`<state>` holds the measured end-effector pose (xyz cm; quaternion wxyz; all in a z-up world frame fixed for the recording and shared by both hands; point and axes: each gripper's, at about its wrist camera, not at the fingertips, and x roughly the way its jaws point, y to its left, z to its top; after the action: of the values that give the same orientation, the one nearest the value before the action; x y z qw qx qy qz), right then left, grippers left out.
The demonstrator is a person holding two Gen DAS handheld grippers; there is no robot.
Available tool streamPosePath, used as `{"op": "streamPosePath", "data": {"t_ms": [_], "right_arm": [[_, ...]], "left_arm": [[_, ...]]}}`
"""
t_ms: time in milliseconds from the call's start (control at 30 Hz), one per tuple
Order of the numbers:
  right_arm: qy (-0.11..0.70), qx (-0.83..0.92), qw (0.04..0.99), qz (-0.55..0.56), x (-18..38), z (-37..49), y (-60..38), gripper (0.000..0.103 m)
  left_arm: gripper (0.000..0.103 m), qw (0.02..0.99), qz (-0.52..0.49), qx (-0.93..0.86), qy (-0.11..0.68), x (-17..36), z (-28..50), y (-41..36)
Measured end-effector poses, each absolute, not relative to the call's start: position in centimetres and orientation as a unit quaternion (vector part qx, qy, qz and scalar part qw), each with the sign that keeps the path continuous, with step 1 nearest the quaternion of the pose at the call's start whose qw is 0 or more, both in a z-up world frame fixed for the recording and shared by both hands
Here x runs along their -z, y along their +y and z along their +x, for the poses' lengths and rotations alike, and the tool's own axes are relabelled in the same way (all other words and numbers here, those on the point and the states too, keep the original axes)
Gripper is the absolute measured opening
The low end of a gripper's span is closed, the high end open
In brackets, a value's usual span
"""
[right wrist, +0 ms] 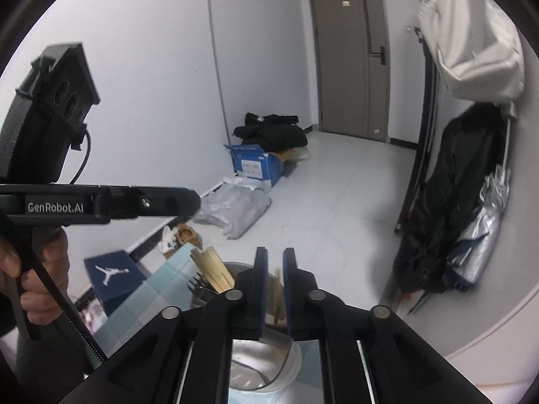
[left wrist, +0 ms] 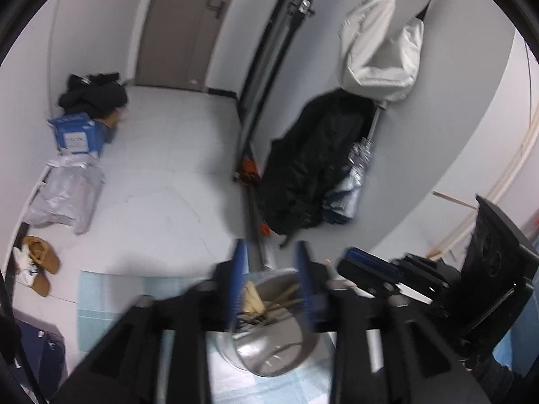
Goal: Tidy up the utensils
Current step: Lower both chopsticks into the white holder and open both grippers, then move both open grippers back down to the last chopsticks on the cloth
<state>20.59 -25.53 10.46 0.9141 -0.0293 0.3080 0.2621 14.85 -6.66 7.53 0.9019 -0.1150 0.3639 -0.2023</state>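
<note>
Right hand-held gripper [right wrist: 275, 269] hovers over utensil-filled metal holder [right wrist: 235, 269].

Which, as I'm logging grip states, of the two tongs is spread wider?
The left tongs: their blue-padded fingers stand apart above the metal cup, while the right tongs leave only a narrow gap.

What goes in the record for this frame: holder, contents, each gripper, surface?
holder: metal cup, upright on the mat
contents: wooden utensils, a dark fork; rest unclear
left gripper: open, fingers straddling the cup's rim
right gripper: narrow gap above the cup, nothing clearly gripped
surface: pale blue checked mat
</note>
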Motion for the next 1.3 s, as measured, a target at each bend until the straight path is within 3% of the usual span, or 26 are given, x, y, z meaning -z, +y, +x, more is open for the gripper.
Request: {"op": "streamPosePath", "data": {"t_ms": [33, 100, 200, 333, 500, 633, 933, 1300], "right_arm": [[0.307, -0.260, 0.915, -0.023, -10.5, 20.4, -25.8, 0.019], [0.305, -0.256, 0.917, -0.014, -10.8, 19.9, -26.1, 0.021], [0.298, -0.251, 0.921, -0.005, -11.3, 18.9, -26.3, 0.028], [0.287, -0.240, 0.927, 0.002, -12.1, 17.8, -26.4, 0.037], [0.268, -0.227, 0.936, 0.017, -13.4, 15.9, -26.5, 0.048], [0.249, -0.218, 0.944, 0.022, -14.3, 14.1, -25.8, 0.064], [0.211, -0.214, 0.954, 0.018, -15.0, 9.5, -24.0, 0.082], [0.209, -0.207, 0.955, 0.023, -12.4, 5.3, -22.4, 0.088]], "left_arm": [[0.055, 0.905, -0.120, 0.198, 0.358, -7.7, 14.6, -6.3], [0.065, 0.911, -0.129, 0.180, 0.349, -8.0, 14.1, -5.4], [0.066, 0.916, -0.135, 0.157, 0.344, -8.3, 13.5, -4.5], [0.080, 0.925, -0.131, 0.127, 0.334, -8.7, 12.4, -4.1], [0.085, 0.936, -0.124, 0.107, 0.311, -9.7, 10.5, -4.0], [0.094, 0.944, -0.116, 0.091, 0.296, -10.0, 8.8, -3.6], [0.100, 0.957, -0.096, 0.063, 0.267, -9.8, 5.1, -2.9], [0.102, 0.968, -0.090, 0.017, 0.235, -6.9, 1.8, -0.9]]}}
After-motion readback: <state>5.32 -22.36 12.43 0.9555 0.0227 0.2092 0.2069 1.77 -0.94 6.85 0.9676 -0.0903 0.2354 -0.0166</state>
